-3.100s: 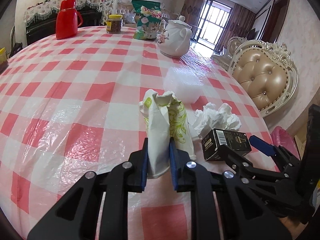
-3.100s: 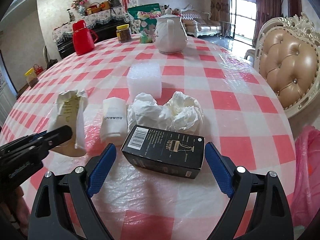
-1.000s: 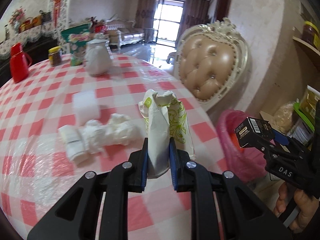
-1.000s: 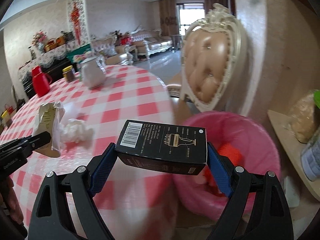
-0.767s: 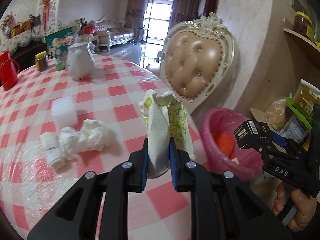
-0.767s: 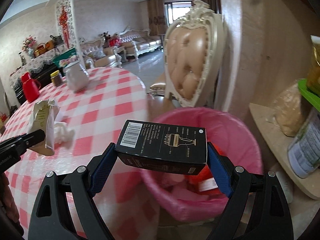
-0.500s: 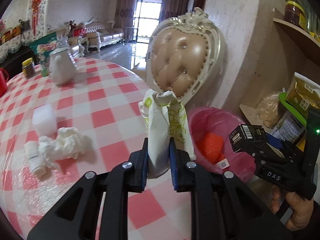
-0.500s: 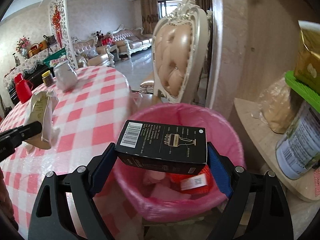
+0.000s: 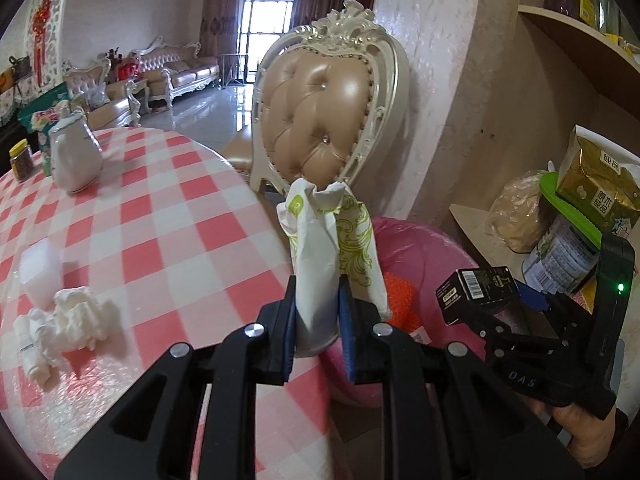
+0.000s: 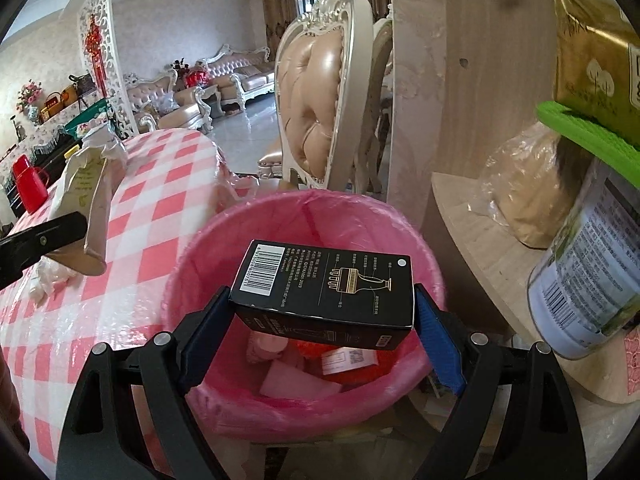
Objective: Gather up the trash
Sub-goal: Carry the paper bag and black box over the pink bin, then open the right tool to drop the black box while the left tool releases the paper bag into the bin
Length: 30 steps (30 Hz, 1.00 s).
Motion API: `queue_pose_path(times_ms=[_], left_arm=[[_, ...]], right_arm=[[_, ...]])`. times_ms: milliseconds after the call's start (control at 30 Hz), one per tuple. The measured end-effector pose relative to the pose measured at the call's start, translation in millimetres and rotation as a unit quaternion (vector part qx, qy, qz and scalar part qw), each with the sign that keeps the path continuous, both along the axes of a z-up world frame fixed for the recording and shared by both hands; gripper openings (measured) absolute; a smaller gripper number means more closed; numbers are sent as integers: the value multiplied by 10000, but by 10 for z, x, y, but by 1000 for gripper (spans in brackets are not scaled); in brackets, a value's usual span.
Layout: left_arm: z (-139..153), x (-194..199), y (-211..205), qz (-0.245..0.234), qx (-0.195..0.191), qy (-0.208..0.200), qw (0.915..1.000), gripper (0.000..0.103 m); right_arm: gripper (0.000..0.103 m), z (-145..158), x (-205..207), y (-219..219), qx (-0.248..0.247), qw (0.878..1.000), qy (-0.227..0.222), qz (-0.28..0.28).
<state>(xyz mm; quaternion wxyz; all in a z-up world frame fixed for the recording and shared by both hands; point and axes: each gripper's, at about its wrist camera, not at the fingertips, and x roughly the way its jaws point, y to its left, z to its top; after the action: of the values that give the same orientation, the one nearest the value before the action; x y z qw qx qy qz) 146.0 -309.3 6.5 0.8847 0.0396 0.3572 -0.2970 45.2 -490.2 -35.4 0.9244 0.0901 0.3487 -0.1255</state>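
Note:
My left gripper (image 9: 318,304) is shut on a crumpled white paper cup (image 9: 328,248) with green print, held at the table's edge beside the bin. In the right wrist view that cup (image 10: 86,200) shows at the left. My right gripper (image 10: 324,312) is shut on a black box (image 10: 326,288) with a barcode, held right above the open pink-lined bin (image 10: 200,272), which holds red and white scraps. The left wrist view shows the box (image 9: 478,286) and the right gripper (image 9: 492,296) over the bin (image 9: 420,240).
Crumpled tissues (image 9: 76,318), a small white packet (image 9: 32,354) and a clear plastic tub (image 9: 40,272) lie on the red-checked table (image 9: 160,240). A white teapot (image 9: 74,158) stands farther back. A padded chair (image 9: 324,108) is behind the bin. Shelves with a tin (image 10: 588,292) and bags stand at right.
Both grippers swung right, off the table towards the bin. The black box now hangs lower over the bin's opening; the cup has reached the table's edge. Both grips are unchanged.

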Motion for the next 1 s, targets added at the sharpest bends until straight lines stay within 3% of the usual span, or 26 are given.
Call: queue_pose_path(times_ms=[900,967,1000], left_arm=[[-156,114,-479,-391,123,163,9990,19],[-164,118,-500,-426,117,195,9988,25],[-168,118,-505,-433,117,198,9988,35]], right_arm=[[85,6,-112,-268,151,9998,-74,-137],[85,11,-124,-266,151,9998,-77,-140],[85,12,-131,-268,151,9997,-80,-144]])
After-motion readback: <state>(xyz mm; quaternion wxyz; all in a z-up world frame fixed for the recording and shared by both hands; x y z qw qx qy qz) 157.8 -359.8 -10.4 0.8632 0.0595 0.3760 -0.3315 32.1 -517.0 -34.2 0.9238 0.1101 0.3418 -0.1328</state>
